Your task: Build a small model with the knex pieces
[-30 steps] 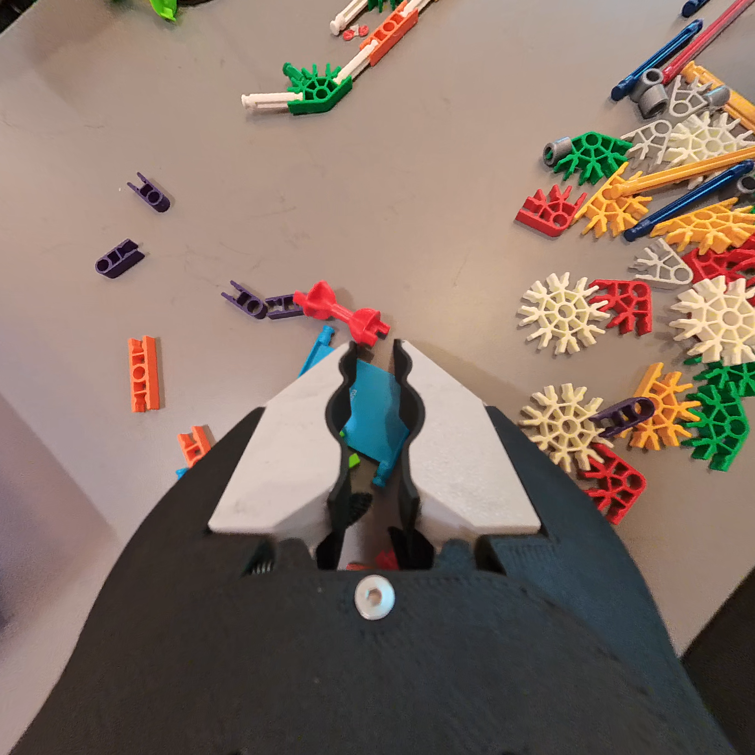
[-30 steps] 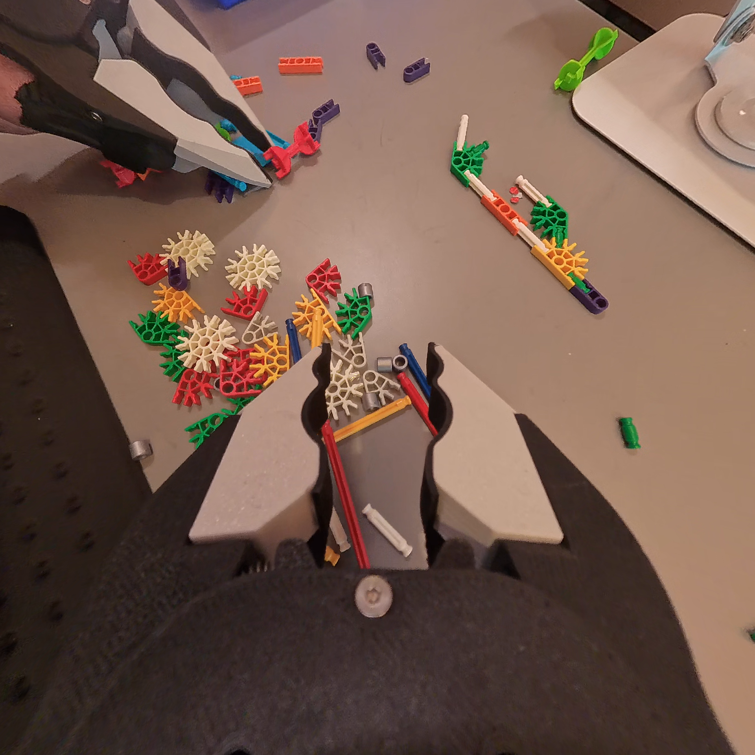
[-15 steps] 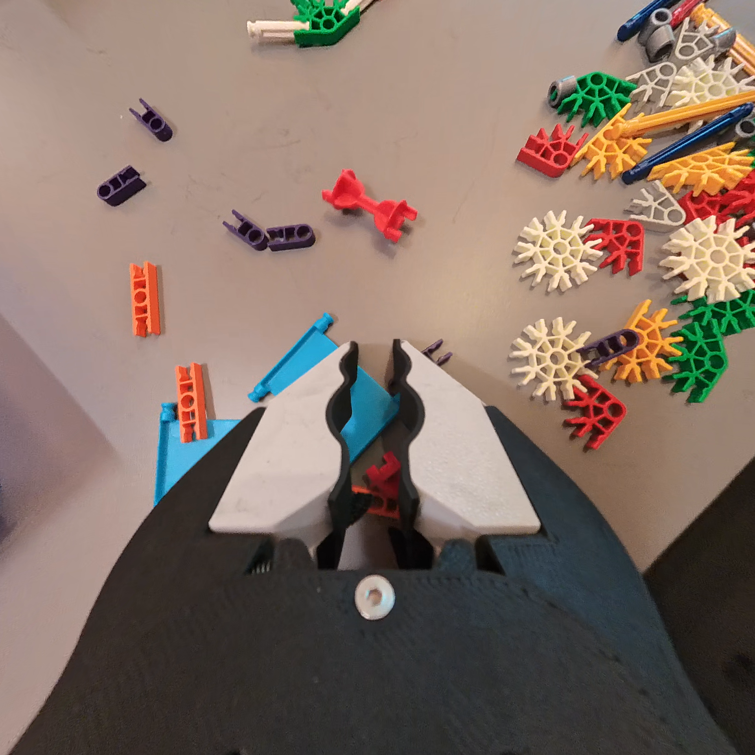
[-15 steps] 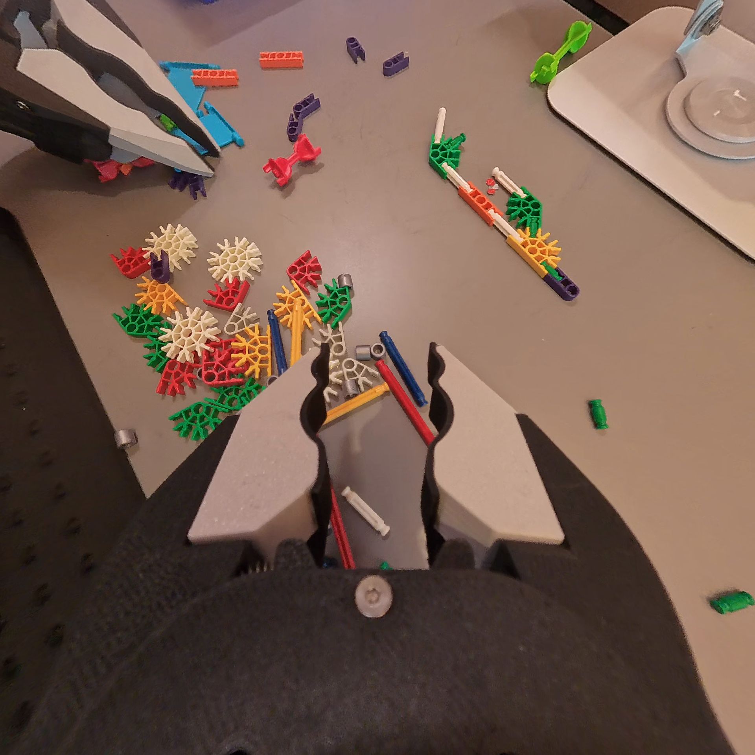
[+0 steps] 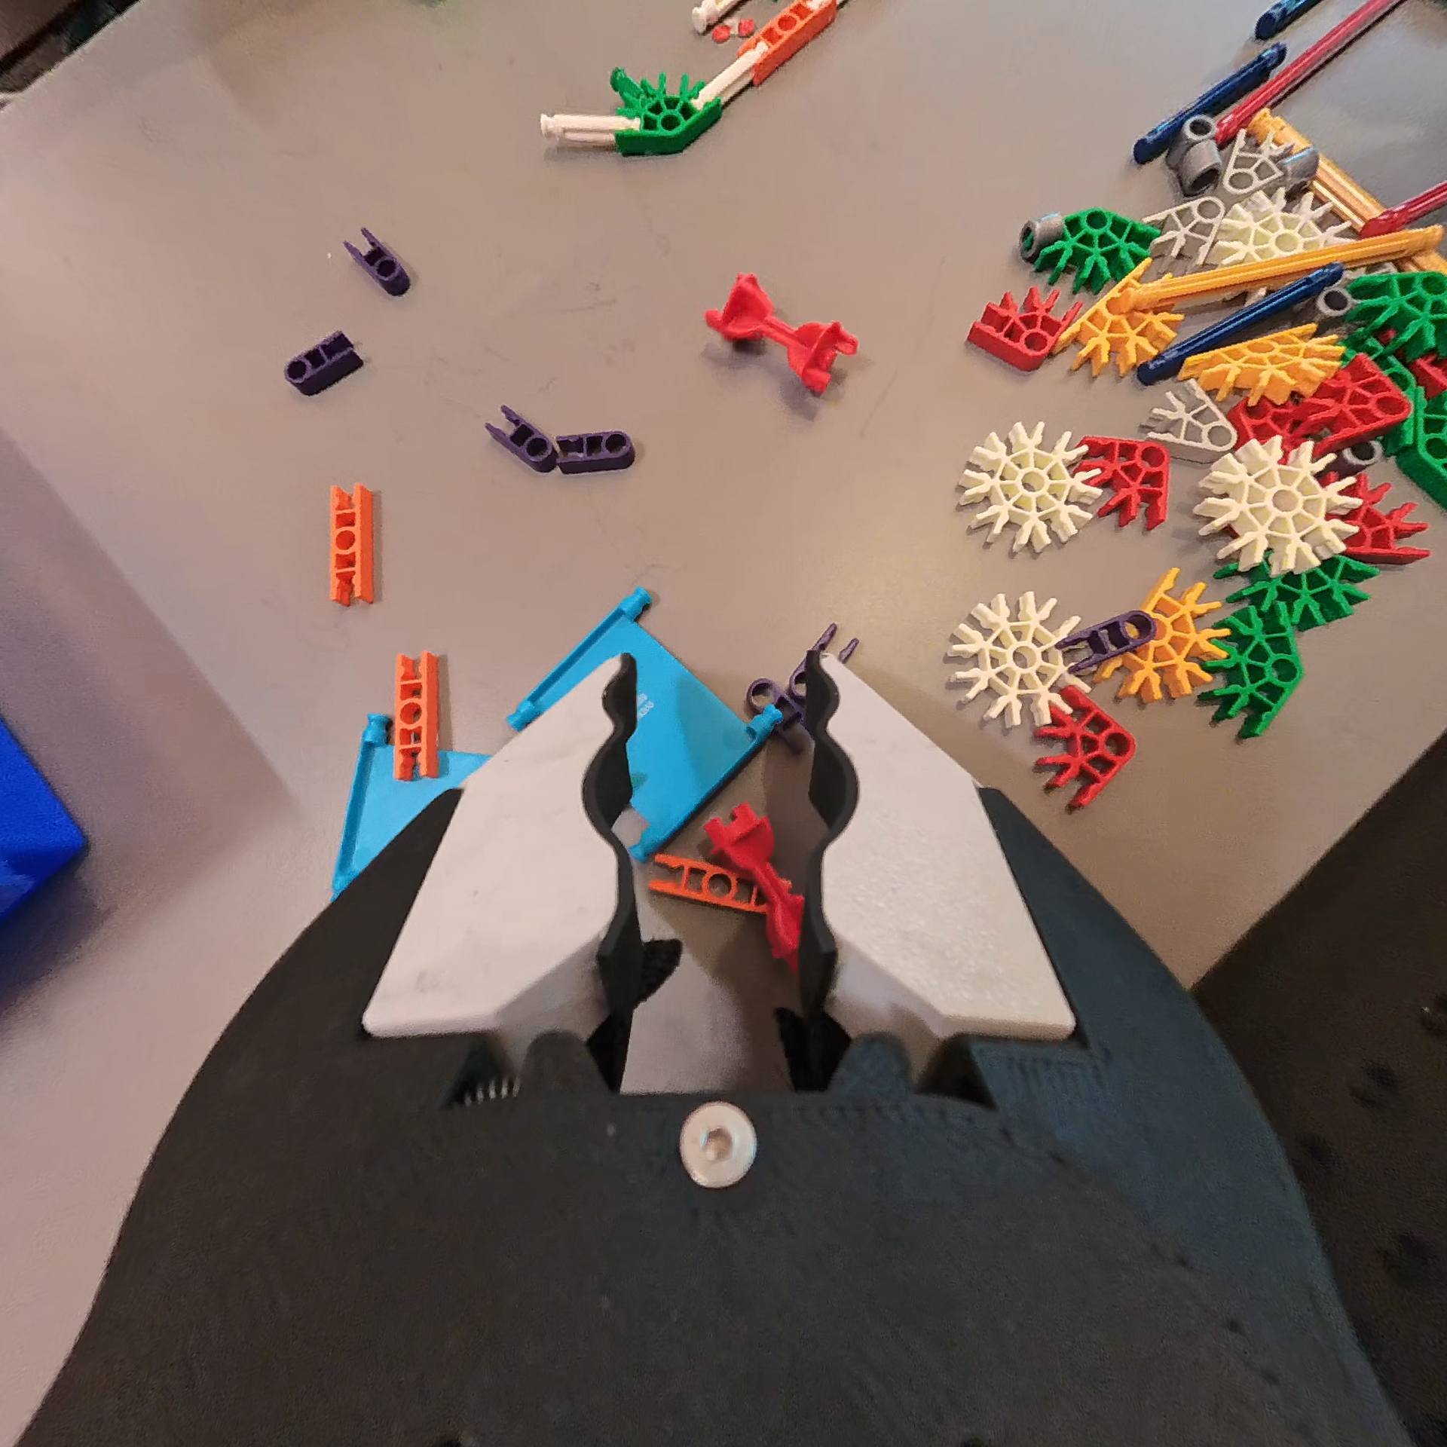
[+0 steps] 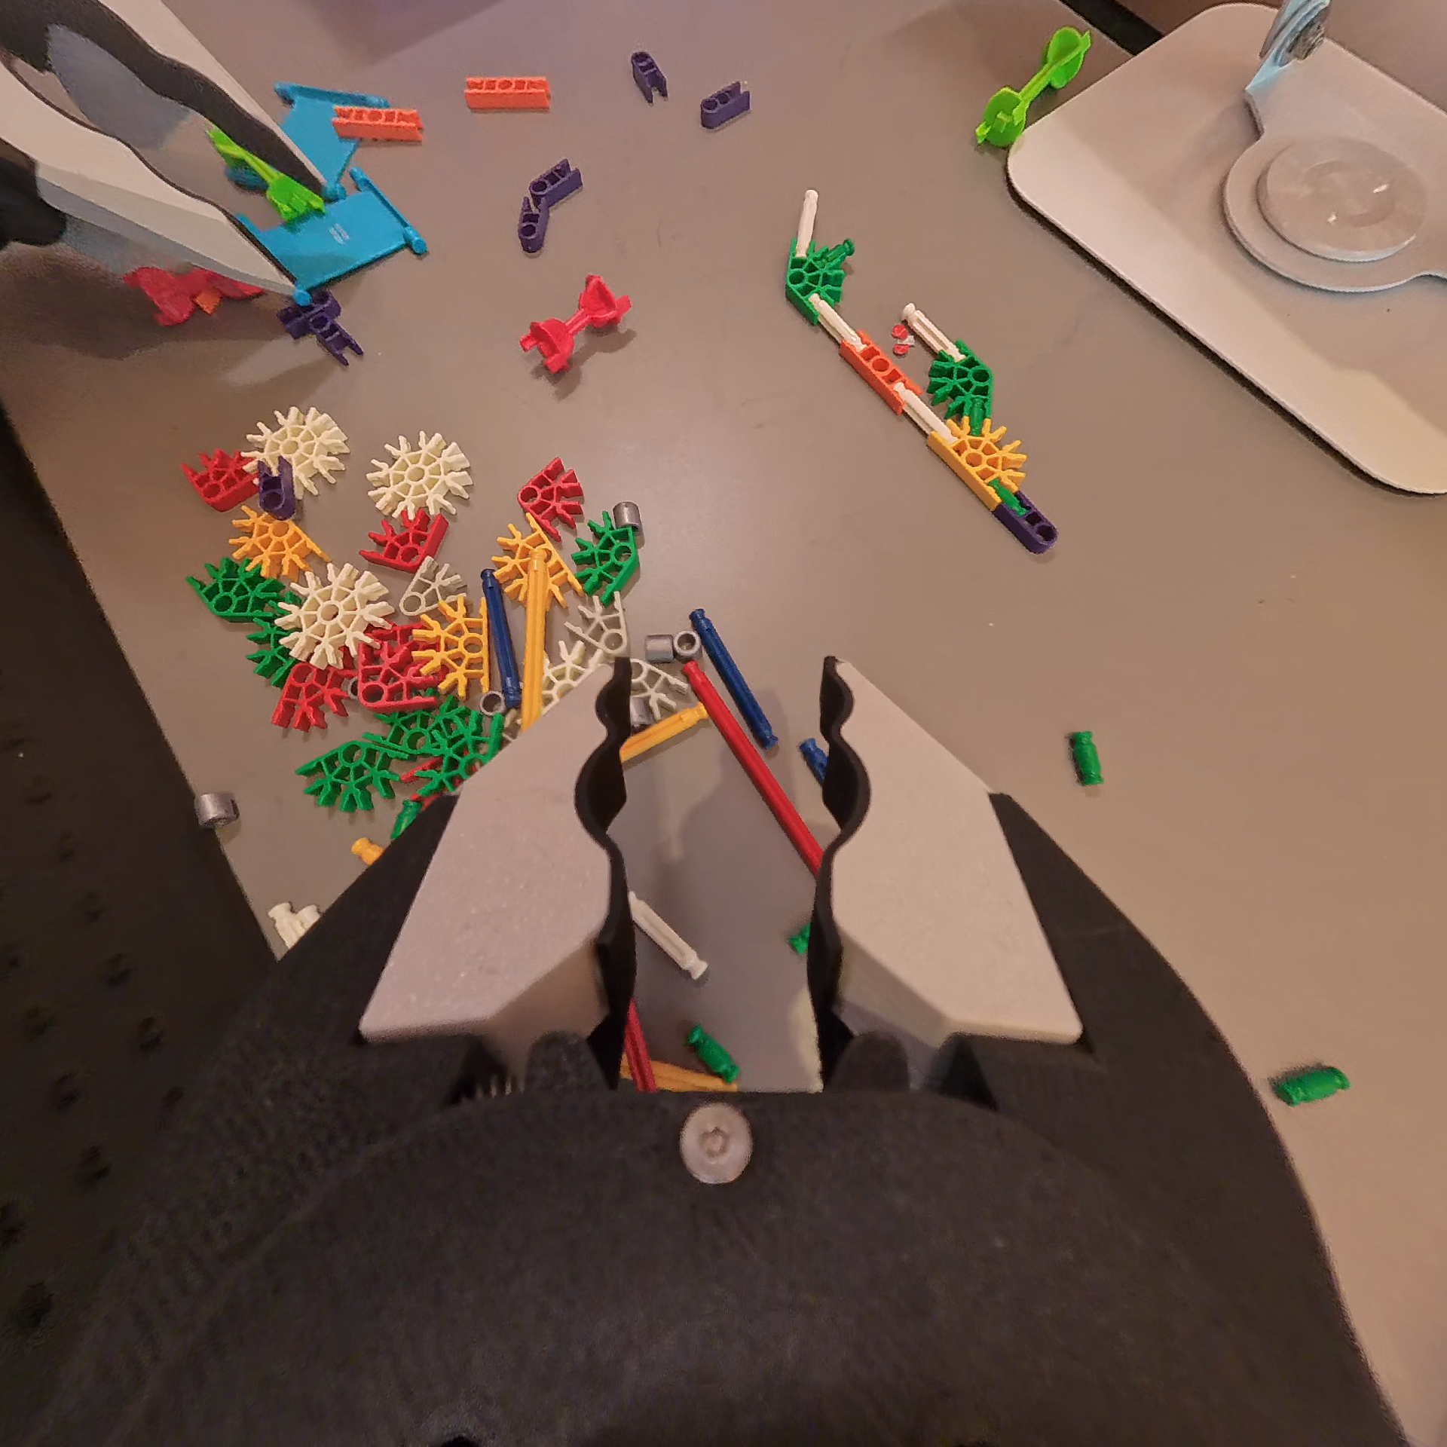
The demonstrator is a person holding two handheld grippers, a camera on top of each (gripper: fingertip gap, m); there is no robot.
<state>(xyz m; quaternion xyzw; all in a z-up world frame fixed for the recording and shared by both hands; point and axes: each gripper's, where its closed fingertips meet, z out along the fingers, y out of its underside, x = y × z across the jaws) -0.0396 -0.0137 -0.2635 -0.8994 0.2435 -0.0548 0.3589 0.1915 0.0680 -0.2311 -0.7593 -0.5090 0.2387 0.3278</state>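
Note:
My left gripper is open and empty, low over the grey table. Between its fingers lie a blue panel, a red connector and an orange clip. Purple clips lie at its right fingertip. In the right wrist view the left gripper hangs over the blue panel, with a lime green piece between its jaws. My right gripper is open and empty above a red rod, a blue rod and a short white rod.
A pile of snowflake connectors lies near the table's edge and also shows in the left wrist view. A joined chain of pieces lies mid-table. A pale base plate sits far right. A blue box stands at left. Across from one pair of fingers to the other is roughly 25 centimetres. The blue rod is closer to my right gripper, around 6 centimetres from its tips; the left tips are 25 centimetres off. My left wrist view looks at it from another angle.
My left gripper has pulled back from the loose red connector and opened wider; the blue panel lies on the table. My right gripper stays open and has drifted slightly.

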